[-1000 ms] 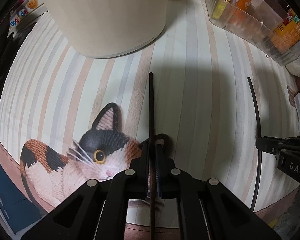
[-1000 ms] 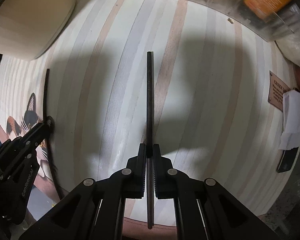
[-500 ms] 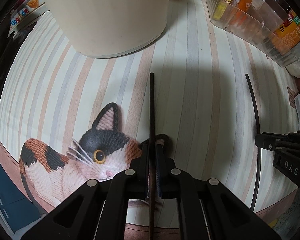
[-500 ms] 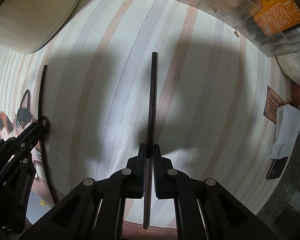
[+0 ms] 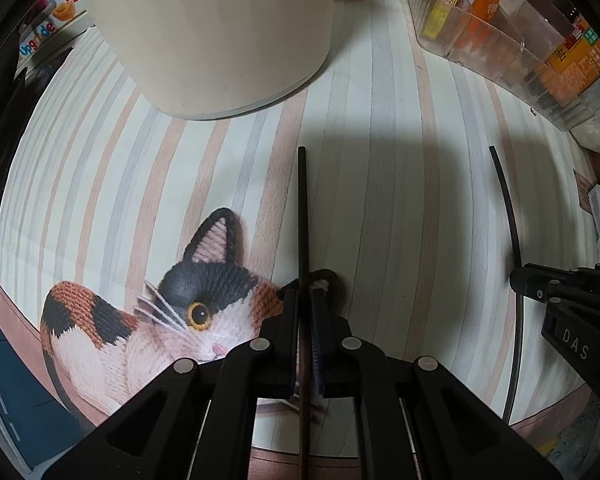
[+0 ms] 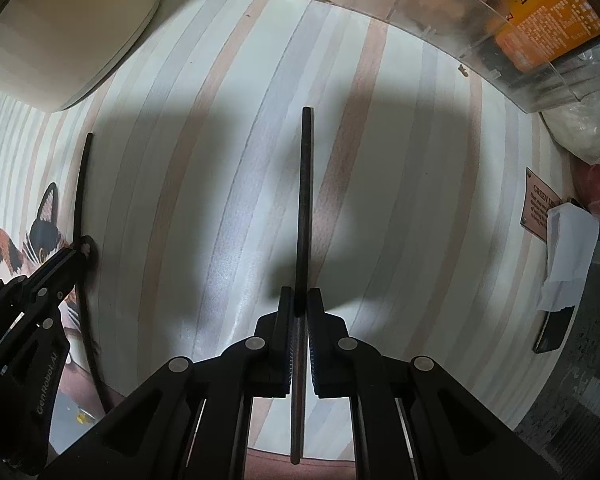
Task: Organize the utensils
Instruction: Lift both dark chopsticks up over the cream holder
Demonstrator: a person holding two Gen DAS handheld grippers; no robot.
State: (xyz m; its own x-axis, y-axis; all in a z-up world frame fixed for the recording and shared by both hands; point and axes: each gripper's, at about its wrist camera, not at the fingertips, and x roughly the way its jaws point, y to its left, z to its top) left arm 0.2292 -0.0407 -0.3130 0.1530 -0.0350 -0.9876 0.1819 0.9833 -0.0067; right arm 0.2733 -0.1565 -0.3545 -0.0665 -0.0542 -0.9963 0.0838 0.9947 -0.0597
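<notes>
Shifted since the earlier frame, the right gripper (image 6: 299,308) now sits slightly farther from the cream cylindrical container (image 6: 60,28), and the clear plastic organizer (image 6: 480,28) fills more of the top of its view; the left gripper (image 5: 305,300) and its surroundings are unchanged. Right gripper: fingers nearly together, clamped on a black chopstick (image 6: 305,200) that runs straight ahead between the pads, its far tip directed toward the organizer and its near end projecting back below the fingers. Left gripper: fingers together, clamped on a second black chopstick (image 5: 303,216), whose far tip points toward the cream container (image 5: 220,32) without reaching it. Both grippers point down at a striped placemat (image 5: 400,200) and lie side by side, the right one well to the side of the left, farther from the container. Printed on the mat, on the container side of the left gripper, is a calico cat (image 5: 180,312); one ear lies under the left fingers. Beyond the container, along the mat's far edge, stands the organizer (image 5: 520,40) with orange and yellow packets. Past the mat's edge on the right gripper's outer side lie a brown label (image 6: 538,208), a white cloth (image 6: 566,256) and a small dark object (image 6: 552,330).
</notes>
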